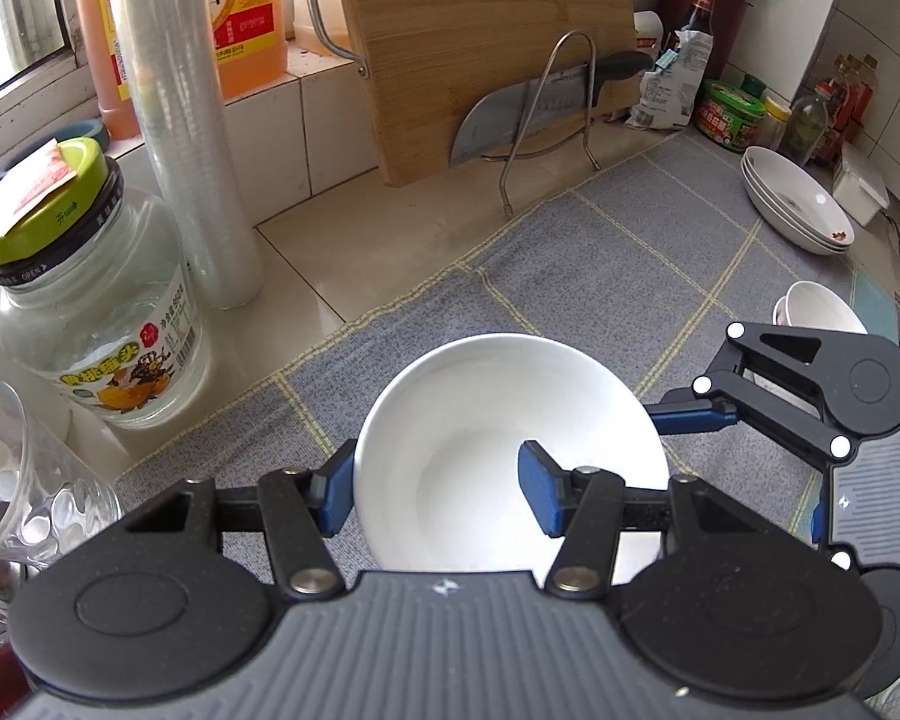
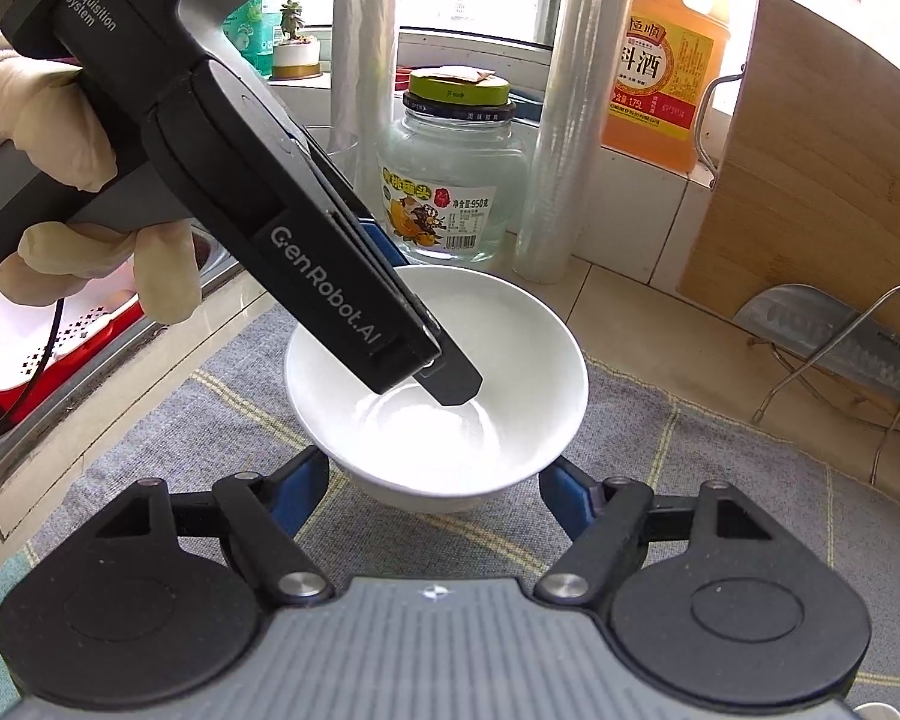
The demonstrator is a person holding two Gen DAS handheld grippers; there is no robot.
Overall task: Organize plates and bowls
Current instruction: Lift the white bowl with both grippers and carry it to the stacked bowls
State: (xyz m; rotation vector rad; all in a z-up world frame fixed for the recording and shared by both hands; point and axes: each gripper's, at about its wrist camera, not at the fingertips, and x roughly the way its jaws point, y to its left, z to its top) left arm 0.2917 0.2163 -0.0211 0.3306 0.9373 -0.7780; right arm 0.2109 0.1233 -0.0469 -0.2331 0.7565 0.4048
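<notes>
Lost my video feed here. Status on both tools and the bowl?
Left tool shut on white bowl, pinching its rim. Right tool shut on the bowl's base. Stacked plates far right; glass jar close left.

1. One white bowl [image 1: 498, 420] between the fingers; one more small bowl [image 1: 822, 306] at the right edge, perhaps stacked on another, hard to tell;
2. One stack of shallow white plates [image 1: 795, 207], seemingly three;
3. Two hand-held grippers: left hand-held gripper [image 1: 438, 489], right hand-held gripper [image 2: 435, 495];
4. One glass jar [image 1: 102, 324] with a green lid;
5. Two rolls of clear film [image 2: 363, 42], [image 2: 570, 120];
6. One cutting board [image 1: 486, 48]; one cleaver [image 1: 510, 117];
7. One grey checked mat [image 1: 600, 276].
</notes>
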